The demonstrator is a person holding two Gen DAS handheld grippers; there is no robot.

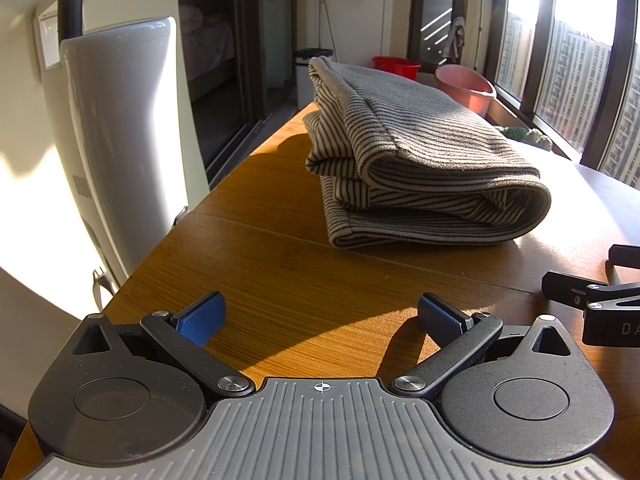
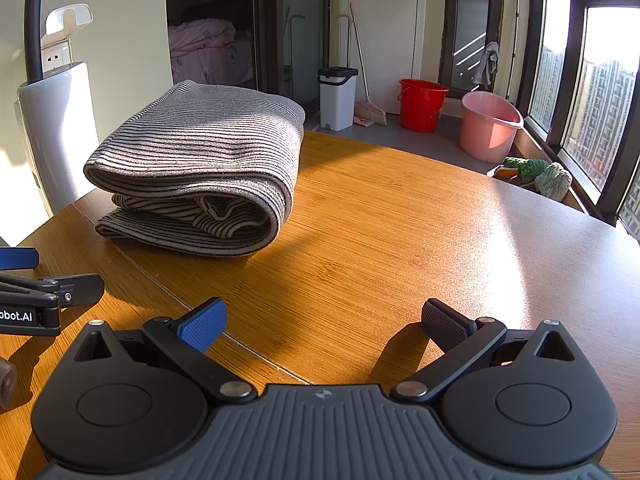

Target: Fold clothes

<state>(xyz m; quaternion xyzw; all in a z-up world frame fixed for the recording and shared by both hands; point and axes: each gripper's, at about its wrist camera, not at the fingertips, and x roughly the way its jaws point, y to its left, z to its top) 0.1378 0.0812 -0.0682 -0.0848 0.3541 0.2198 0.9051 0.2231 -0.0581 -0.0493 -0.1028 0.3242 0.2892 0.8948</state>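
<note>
Striped garment (image 1: 420, 160) folded in a stack on table (image 1: 280, 280), ahead of both grippers. Looks soft, thick, light, likely to slump; best pinched at a layered edge. Left gripper (image 1: 320, 316) and right gripper (image 2: 322, 320): jaws apart, empty.

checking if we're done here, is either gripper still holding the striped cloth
No, the left gripper and right gripper both stand open and empty, short of the folded striped cloth on the table.
</note>
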